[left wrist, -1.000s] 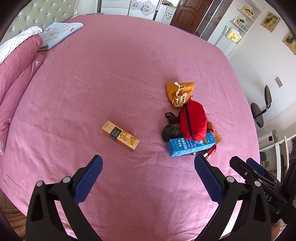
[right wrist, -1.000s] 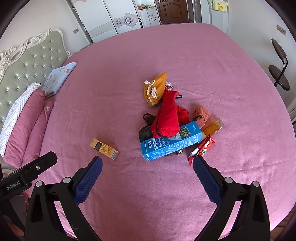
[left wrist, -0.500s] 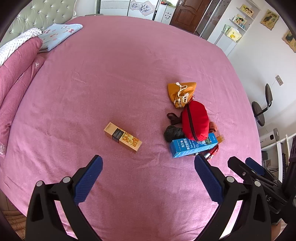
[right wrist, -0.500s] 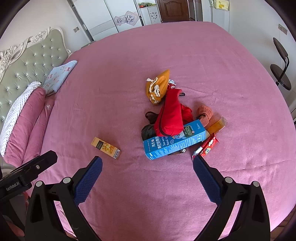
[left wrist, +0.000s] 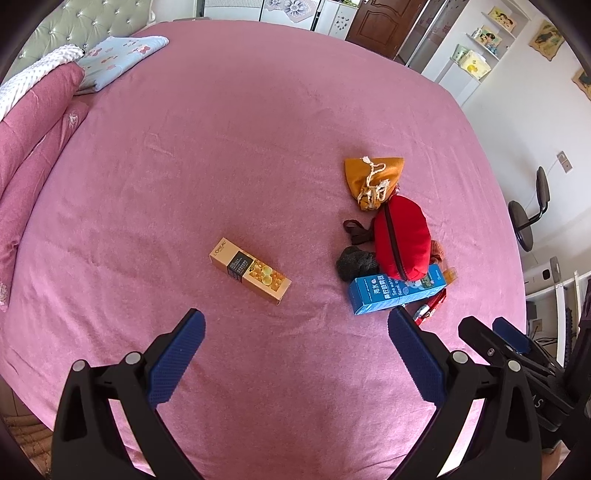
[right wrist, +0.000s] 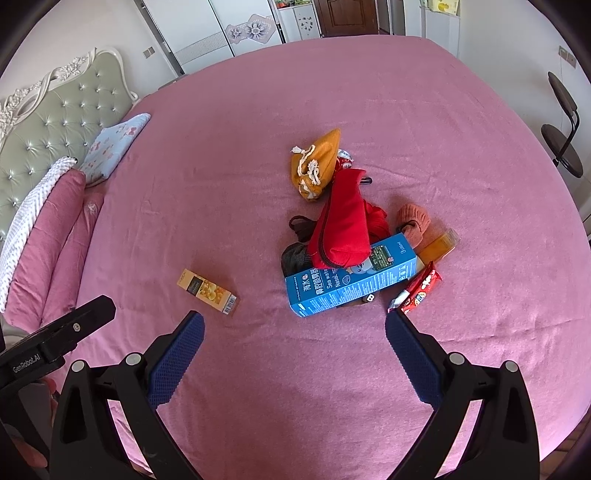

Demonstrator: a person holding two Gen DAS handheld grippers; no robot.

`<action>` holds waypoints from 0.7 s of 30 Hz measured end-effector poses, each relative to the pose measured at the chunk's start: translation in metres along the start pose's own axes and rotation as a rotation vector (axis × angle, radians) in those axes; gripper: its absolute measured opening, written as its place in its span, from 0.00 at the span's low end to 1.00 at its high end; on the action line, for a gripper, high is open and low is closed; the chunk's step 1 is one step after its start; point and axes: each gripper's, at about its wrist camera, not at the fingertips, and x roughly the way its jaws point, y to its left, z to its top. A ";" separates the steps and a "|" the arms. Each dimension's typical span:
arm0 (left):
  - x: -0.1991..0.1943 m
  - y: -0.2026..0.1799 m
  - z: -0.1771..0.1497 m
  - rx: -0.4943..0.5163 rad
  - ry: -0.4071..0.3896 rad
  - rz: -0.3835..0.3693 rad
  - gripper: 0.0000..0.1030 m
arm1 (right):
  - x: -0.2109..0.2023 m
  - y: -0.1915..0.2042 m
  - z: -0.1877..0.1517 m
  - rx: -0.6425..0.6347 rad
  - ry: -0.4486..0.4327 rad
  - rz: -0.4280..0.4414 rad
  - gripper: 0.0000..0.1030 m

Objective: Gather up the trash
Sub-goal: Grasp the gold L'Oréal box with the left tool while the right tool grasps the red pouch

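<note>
A home bedroom, wide bed under a pink cover, tufted grey-green headboard, pillows stacked at its head, white wardrobe with floral panels, brown wooden door, framed pictures on the wall

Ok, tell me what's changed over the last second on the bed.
Only the cameras shifted: the items sit slightly lower in both views, as if both grippers eased back or tilted. Nothing was gripped or released. The left gripper and right gripper stay open and empty; the yellow box, blue box and red pouch lie where they were.
</note>
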 end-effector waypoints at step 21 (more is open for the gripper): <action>0.154 0.045 0.031 -0.269 0.223 0.083 0.96 | 0.094 0.010 0.021 -0.069 0.113 0.017 0.92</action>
